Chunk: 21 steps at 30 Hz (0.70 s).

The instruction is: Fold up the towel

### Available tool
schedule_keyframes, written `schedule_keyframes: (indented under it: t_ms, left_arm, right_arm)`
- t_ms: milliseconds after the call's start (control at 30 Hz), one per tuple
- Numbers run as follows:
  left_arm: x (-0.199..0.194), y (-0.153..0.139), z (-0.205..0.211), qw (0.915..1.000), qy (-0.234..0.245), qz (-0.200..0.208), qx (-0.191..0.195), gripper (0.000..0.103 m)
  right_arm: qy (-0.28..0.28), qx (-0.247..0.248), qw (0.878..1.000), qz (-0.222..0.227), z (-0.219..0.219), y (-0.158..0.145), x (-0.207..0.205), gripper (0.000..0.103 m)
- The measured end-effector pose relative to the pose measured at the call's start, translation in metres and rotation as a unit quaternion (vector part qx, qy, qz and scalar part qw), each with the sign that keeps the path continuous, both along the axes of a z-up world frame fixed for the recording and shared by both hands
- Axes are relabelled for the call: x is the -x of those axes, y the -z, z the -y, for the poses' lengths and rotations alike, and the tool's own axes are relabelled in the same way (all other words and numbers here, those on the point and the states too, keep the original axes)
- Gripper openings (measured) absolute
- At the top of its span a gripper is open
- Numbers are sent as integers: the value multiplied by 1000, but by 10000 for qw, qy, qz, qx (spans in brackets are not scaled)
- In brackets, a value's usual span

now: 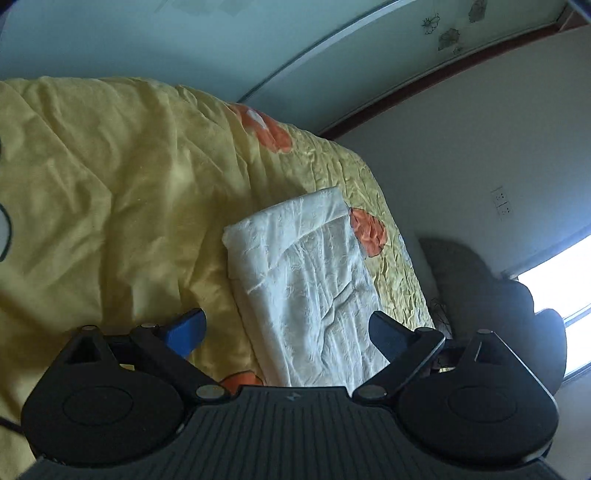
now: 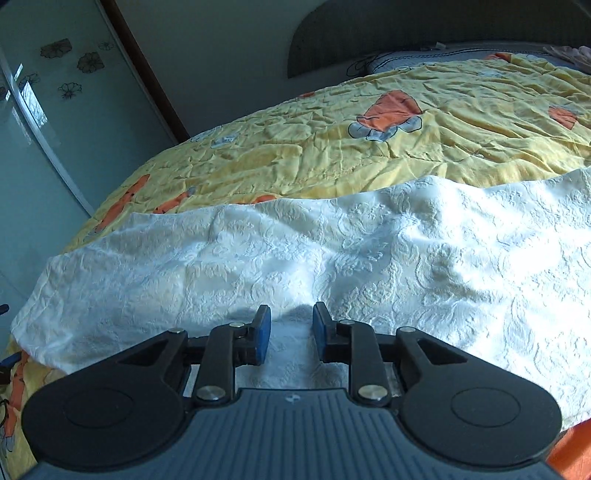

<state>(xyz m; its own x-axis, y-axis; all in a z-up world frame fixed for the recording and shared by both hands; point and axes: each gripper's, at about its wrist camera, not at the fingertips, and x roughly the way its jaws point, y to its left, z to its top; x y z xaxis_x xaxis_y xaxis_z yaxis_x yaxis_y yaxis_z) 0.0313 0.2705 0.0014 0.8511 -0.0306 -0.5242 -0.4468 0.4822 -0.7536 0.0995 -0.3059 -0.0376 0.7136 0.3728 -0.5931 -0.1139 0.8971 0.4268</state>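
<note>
White towel [image 1: 306, 280], folded to a long rectangle, lies on a yellow bedspread [image 1: 110, 177] near the bed's right edge. Left gripper [image 1: 286, 330]: fingers wide apart, above the towel's near end, holding nothing. Right gripper [image 2: 291, 334]: fingers narrowly apart, towel cloth between them; grip cannot be told.

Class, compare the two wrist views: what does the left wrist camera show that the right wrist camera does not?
Left wrist only: the left gripper, fingers wide apart above the towel, a wall socket and a bright window.
Right wrist only: the right gripper, fingers nearly closed with towel between them, and the dark headboard.
Both: the white towel, the yellow bedspread and the flower-patterned door.
</note>
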Motion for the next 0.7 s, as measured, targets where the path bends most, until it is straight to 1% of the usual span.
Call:
schedule_keyframes:
  t_ms: [33, 67, 133, 167, 200, 233, 333, 367, 433, 500, 567, 600, 667, 700]
  left_arm:
    - [-4, -1, -2, 9999, -35, 74, -74, 95]
    - [-9, -1, -4, 9998, -37, 92, -147, 93]
    - [-17, -3, -4, 9995, -122, 62, -283, 74]
    - [-16, -5, 0, 9987, -208, -67, -458, 47]
    - [-19, -7, 2, 9969, -186, -246, -718, 15]
    - [-22, -11, 4, 9945, -58, -329, -995, 15]
    - [-9, -29, 4, 9881, 243, -92, -1517, 15]
    - [-6, -37, 3, 9859, 351, 44, -1638, 15]
    - [-6, -47, 5, 9798, 498, 55, -1938, 15]
    - [-10, -39, 6, 9753, 590, -182, -2120, 15]
    - [-17, -19, 8, 9701, 667, -478, -2284, 15]
    - [-18, -12, 9, 9684, 660, -510, -2349, 15]
    - [-17, -9, 20, 9587, 673, -473, -2722, 15]
    - [-16, -10, 23, 9562, 675, -485, -2808, 15]
  right_arm:
    - [-2, 53, 10000, 70, -2, 1, 1, 23]
    - [-2, 83, 9999, 133, -3, 2, 3, 23]
    - [50, 11, 9996, 262, -2, 6, 7, 23]
    - [102, -90, 9994, 318, 0, 8, 9, 23]
    - [154, -216, 9989, 391, 2, 11, 12, 23]
    - [177, -307, 9983, 454, 4, 14, 14, 23]
    - [200, -582, 9971, 450, 11, 17, 14, 23]
    - [185, -615, 9969, 450, 12, 18, 14, 23]
    - [152, -642, 9968, 454, 12, 18, 14, 23]
    - [150, -665, 9966, 465, 12, 19, 13, 23]
    - [143, -709, 9963, 465, 13, 19, 13, 23]
    - [140, -717, 9962, 465, 14, 19, 13, 23]
    - [141, -693, 9964, 464, 14, 19, 12, 23]
    - [152, -665, 9966, 463, 13, 19, 13, 23]
